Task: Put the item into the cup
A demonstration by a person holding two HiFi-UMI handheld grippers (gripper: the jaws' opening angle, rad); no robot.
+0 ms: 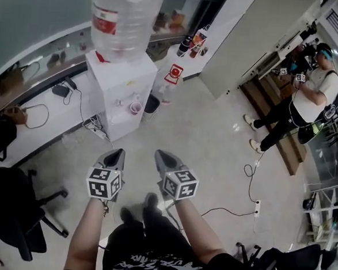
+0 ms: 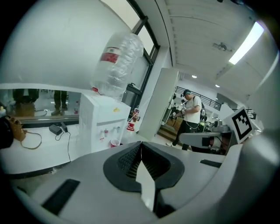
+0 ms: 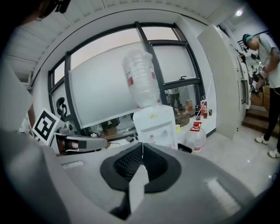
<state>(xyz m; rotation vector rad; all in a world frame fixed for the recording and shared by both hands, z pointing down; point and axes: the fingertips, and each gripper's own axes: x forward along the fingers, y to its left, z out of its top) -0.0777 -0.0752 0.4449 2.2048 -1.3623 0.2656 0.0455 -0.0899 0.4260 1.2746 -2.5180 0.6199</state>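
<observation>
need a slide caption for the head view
Left gripper and right gripper, both shut, point at a water dispenser with a red cup under its taps.

The small red round cup (image 1: 135,107) stands upright with its mouth open to the top and a pale inside. It sits in the front recess of the white box-shaped water dispenser (image 1: 116,76), just below the taps. In the left gripper view it shows as a small red shape low on the dispenser's front.
</observation>
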